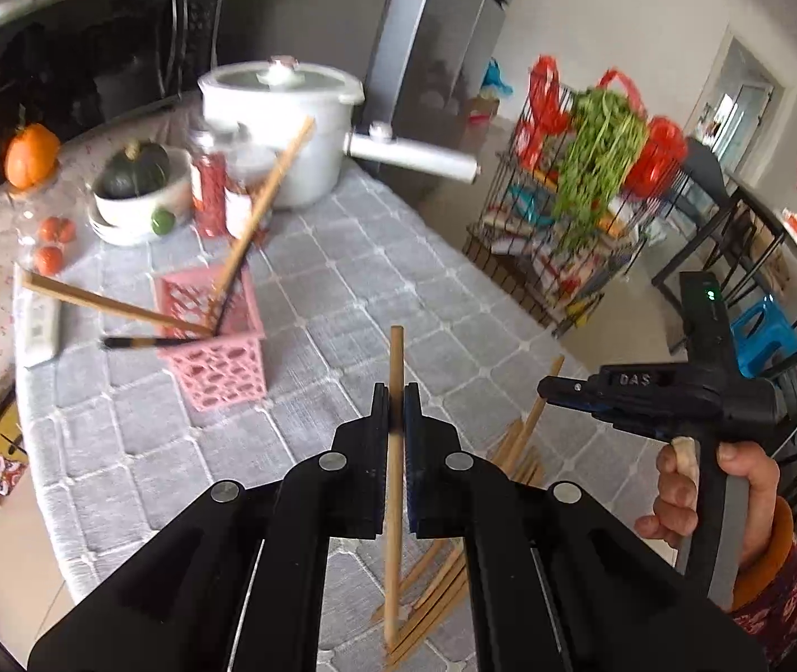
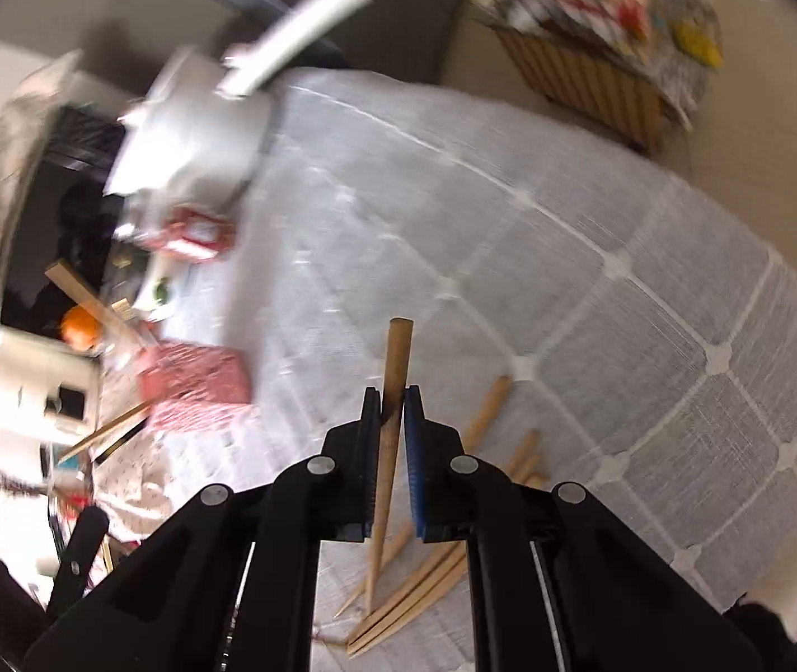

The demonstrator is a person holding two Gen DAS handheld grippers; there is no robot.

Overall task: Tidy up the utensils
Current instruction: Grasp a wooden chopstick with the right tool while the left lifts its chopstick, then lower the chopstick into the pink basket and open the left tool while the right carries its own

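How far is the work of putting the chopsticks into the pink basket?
Done: a few chopsticks already stand in the pink basket. In hand: the left tool grips one chopstick, the right tool grips another. Left: a pile of chopsticks on the grey cloth.

Open quilted tabletop (image 1: 342, 280) lies between the loose chopsticks (image 1: 516, 448) near the front edge and the pink basket (image 1: 214, 336); a tool can pass there unobstructed. Chopsticks lean out of the basket to the left and upward, partly blocking its mouth from those sides. Behind the basket, jars (image 1: 219, 190), a bowl (image 1: 135, 207) and a white pot (image 1: 281, 123) crowd the far tabletop. The pot's handle (image 1: 415, 157) projects rightward over the edge.
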